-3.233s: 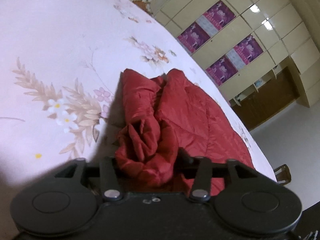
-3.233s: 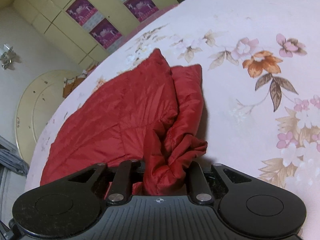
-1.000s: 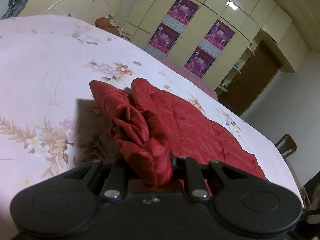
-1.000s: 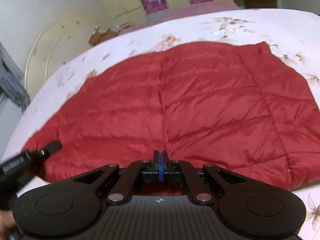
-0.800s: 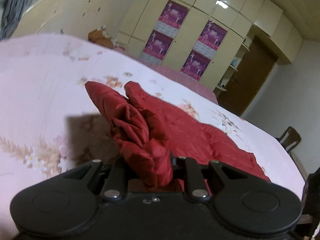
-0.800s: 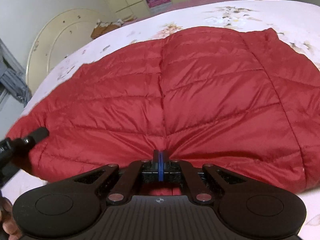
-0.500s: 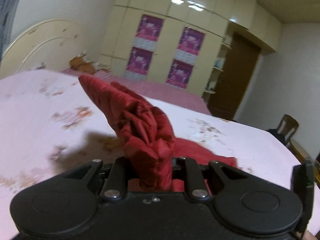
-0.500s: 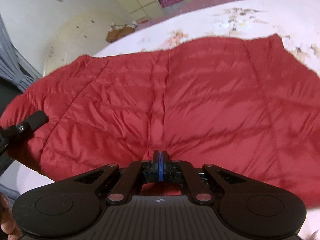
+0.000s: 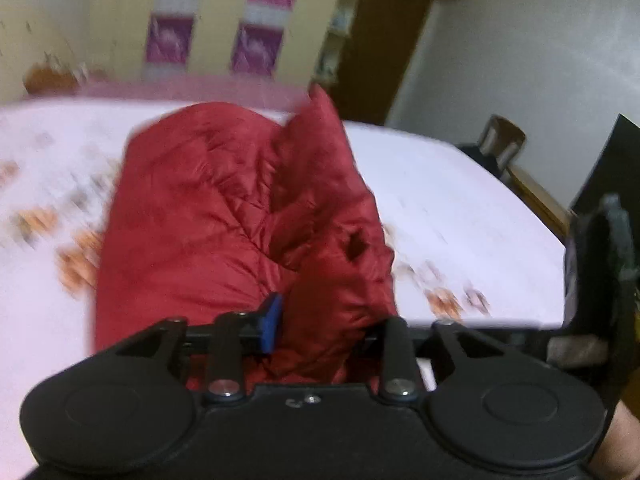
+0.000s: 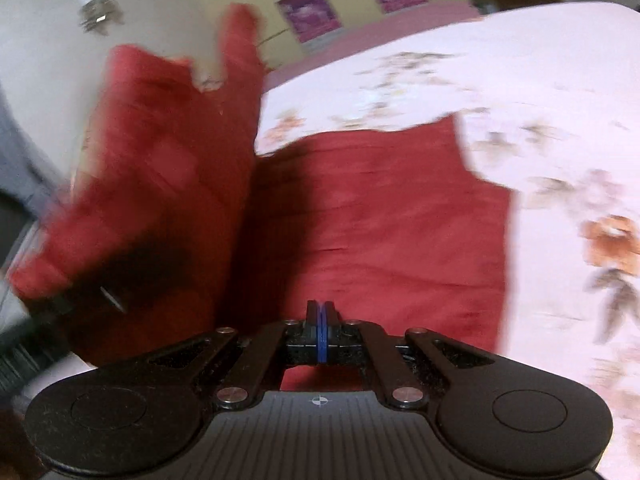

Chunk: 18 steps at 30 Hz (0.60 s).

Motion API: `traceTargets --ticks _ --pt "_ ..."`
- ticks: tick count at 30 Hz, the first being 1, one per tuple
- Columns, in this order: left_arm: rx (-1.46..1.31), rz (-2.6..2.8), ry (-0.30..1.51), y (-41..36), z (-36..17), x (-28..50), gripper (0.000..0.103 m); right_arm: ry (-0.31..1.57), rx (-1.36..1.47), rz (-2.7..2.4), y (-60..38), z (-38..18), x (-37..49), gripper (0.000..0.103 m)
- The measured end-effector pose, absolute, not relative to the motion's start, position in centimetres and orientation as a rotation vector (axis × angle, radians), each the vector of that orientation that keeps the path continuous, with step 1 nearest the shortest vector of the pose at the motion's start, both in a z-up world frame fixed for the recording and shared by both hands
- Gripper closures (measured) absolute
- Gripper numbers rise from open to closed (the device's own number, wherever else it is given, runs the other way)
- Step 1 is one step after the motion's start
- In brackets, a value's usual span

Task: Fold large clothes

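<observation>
A red quilted jacket (image 9: 224,216) lies on the floral bed sheet (image 9: 448,208), with one side lifted and folded over towards the right. A bunch of that side sits between the jaws of my left gripper (image 9: 332,318), which are opening; the blue pad (image 9: 270,320) on the left stands bare beside the cloth. In the right wrist view the raised flap (image 10: 160,168) hangs at the left above the flat part of the jacket (image 10: 380,216). My right gripper (image 10: 321,336) is shut, its blue pads together on the jacket's near edge.
The other hand-held gripper (image 9: 600,280) shows at the right edge of the left wrist view. A wardrobe with purple posters (image 9: 256,40) and a brown door (image 9: 384,40) stand beyond the bed. A wooden chair (image 9: 500,140) sits by the bed's far corner.
The left gripper has swung the lifted jacket side across over the rest of the jacket, and its jaws have spread apart. The right gripper stayed shut and shifted along with the hem.
</observation>
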State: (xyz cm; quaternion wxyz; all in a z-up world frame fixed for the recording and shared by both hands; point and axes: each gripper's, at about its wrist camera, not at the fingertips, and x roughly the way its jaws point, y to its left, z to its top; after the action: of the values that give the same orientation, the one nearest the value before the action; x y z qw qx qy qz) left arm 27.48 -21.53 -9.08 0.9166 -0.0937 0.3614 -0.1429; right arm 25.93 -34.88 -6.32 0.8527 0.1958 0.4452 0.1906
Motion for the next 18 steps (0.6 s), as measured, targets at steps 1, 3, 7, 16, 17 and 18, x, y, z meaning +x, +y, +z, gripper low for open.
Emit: traceTargets --ticks 1,3,7,16,17,18 --pt "-0.226 -0.33 0.763 -21.8 -9.6 27.6 0.057 0.94 0.437 0.357 -36.1 -6.6 25.9 0.103" --pt "-0.285 -0.366 0.761 -21.4 -9.0 27.1 0.033 0.943 0.478 0.288 -38.2 -6.9 25.9 0.103" --pt "-0.366 -0.413 0.644 -18.4 -5.2 25.1 0.02 0.889 0.523 0.203 -41.4 -6.0 25.5 0.093" --pt "-0.494 -0.182 0.622 -8.1 -8.5 27.7 0.057 0.754 0.598 0.393 -41.1 -2.4 27.0 0.016" --pt "-0.505 -0.18 0.639 -7.5 -9.4 28.2 0.059 0.775 0.598 0.405 -40.9 -2.5 27.3 0.016" --pt "-0.509 -0.187 0.655 -7.6 -10.0 28.6 0.062 0.805 0.606 0.426 -40.3 -2.9 28.0 0.016"
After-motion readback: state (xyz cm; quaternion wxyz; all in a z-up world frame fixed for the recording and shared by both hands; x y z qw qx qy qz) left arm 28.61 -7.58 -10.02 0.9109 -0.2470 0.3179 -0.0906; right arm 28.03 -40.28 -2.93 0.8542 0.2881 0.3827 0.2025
